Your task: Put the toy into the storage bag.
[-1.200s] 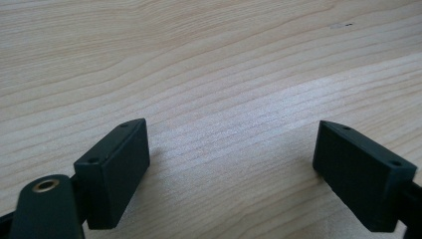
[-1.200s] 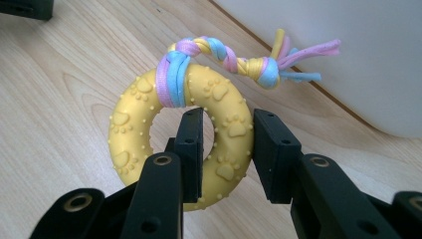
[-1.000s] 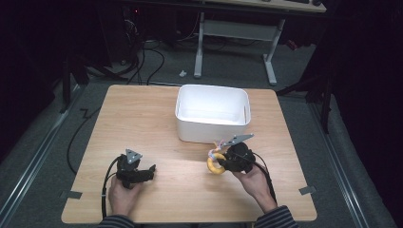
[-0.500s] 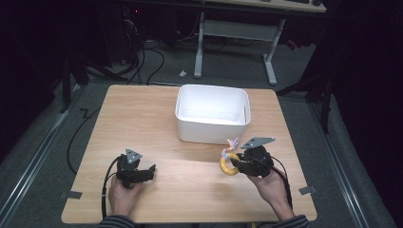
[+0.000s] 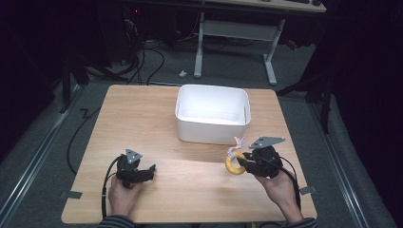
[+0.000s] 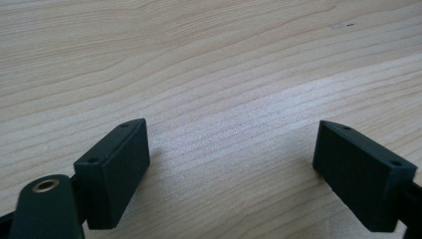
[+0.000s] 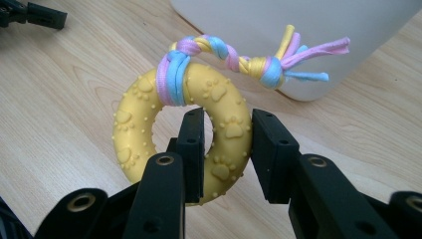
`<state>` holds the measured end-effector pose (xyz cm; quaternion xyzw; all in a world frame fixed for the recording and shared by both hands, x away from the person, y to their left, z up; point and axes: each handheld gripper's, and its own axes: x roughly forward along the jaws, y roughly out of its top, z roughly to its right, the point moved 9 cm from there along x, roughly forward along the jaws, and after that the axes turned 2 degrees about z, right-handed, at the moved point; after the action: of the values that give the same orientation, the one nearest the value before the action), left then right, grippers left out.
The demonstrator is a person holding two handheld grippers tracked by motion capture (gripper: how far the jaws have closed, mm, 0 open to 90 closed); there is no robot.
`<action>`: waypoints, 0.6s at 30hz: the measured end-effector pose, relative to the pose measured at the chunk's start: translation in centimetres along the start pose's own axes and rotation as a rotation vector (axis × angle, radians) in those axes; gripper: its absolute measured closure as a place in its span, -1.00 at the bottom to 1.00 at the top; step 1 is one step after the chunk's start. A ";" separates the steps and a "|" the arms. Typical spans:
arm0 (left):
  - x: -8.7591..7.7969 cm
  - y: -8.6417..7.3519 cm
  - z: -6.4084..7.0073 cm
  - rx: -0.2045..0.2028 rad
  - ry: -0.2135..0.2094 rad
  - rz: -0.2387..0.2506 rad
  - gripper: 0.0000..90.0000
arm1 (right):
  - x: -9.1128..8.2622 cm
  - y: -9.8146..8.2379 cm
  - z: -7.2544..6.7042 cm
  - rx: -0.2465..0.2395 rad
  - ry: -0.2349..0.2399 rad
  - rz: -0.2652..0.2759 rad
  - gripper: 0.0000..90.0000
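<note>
The right gripper (image 7: 226,149) has its two black jaws clamped across one side of a yellow ring toy (image 7: 149,134), one jaw poking through the hole and the other pressing on the outer rim. I'd say that is the surest way to pinch a ring: the band sits between the pads and cannot roll free. The pastel rope tail (image 7: 268,62) knotted to the ring sticks out past the fingertips, toward the white bin (image 7: 298,40) standing just beyond. In the high view the toy hangs from the jaws (image 5: 234,163), near the bin's front wall (image 5: 211,134), which suggests the bin is where it is headed. Far to the other side, the left gripper (image 6: 231,164) has its jaws wide apart with nothing between them, low over the bare wooden table (image 6: 209,64), seemingly parked out of the way.
</note>
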<state>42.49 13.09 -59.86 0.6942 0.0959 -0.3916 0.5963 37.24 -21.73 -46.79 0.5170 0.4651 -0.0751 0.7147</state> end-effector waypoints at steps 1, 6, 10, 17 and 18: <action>0.0 0.0 0.0 0.000 0.000 0.000 -0.67 | -0.1 0.1 0.0 0.001 0.001 0.004 0.52; 0.0 0.0 0.0 0.000 0.000 0.000 -0.67 | -0.6 0.5 0.3 -0.002 -0.003 0.013 0.52; 0.0 0.0 0.0 0.000 0.000 0.000 -0.67 | -1.2 1.0 0.5 -0.006 -0.004 0.026 0.52; 0.0 0.0 0.0 0.000 0.000 0.000 -0.67 | -1.9 1.7 0.9 -0.010 -0.011 0.042 0.52; 0.0 0.0 0.0 0.000 0.000 0.000 -0.67 | -1.9 1.8 0.9 -0.009 -0.014 0.044 0.52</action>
<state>42.49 13.09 -59.86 0.6943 0.0959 -0.3917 0.5961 37.78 -22.37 -44.14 0.5234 0.4490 -0.0606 0.7216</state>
